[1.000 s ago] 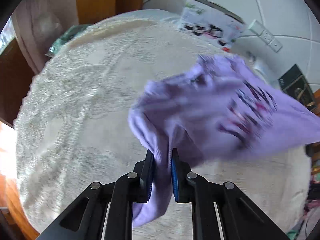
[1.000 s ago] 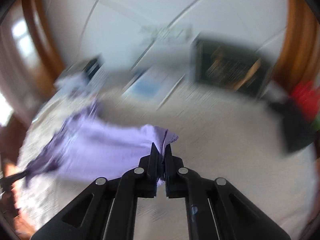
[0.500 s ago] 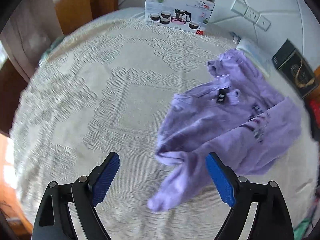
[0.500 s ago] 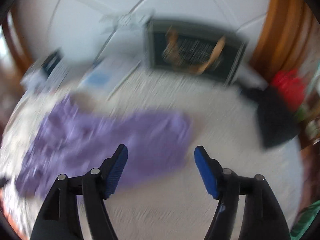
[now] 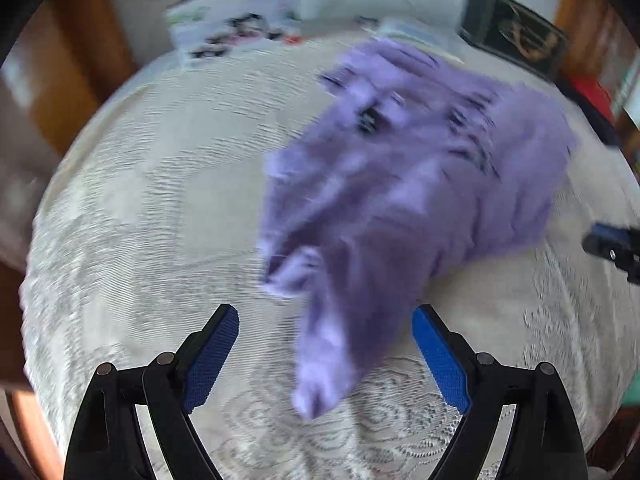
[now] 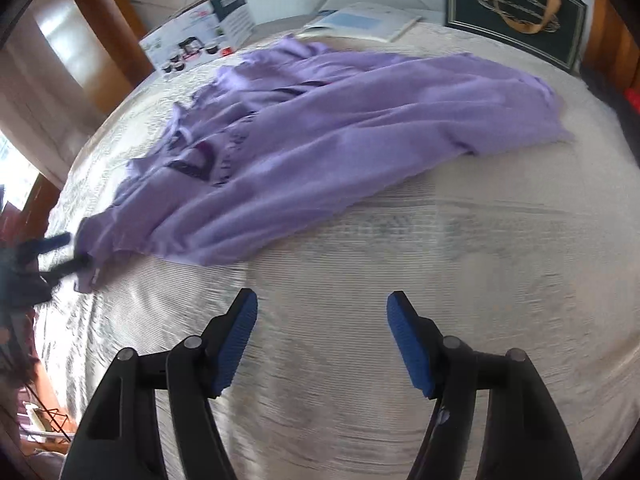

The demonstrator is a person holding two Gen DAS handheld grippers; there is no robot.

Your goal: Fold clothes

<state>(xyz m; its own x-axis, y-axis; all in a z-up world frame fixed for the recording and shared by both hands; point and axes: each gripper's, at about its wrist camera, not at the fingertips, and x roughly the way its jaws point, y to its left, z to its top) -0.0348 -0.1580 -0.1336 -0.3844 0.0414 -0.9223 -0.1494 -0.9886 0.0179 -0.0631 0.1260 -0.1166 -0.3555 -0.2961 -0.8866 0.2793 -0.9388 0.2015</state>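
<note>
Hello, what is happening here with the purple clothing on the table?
A person holding two handheld grippers is folding a purple shirt that lies crumpled on a table with a lace tablecloth. Neither gripper holds it. The left gripper is open with a sleeve lying between its jaws, and the right gripper is open over bare tablecloth beside the shirt.

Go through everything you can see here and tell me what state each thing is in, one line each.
Purple shirt: lying crumpled and unfolded on the tablecloth, held by neither claw.
Left claw: open, a sleeve end between its fingers but not pinched.
Right claw: open, nothing between its fingers.
Lace tablecloth: spread flat.
Tea set box: closed, standing at the far edge.
Dark green box: closed.
</note>
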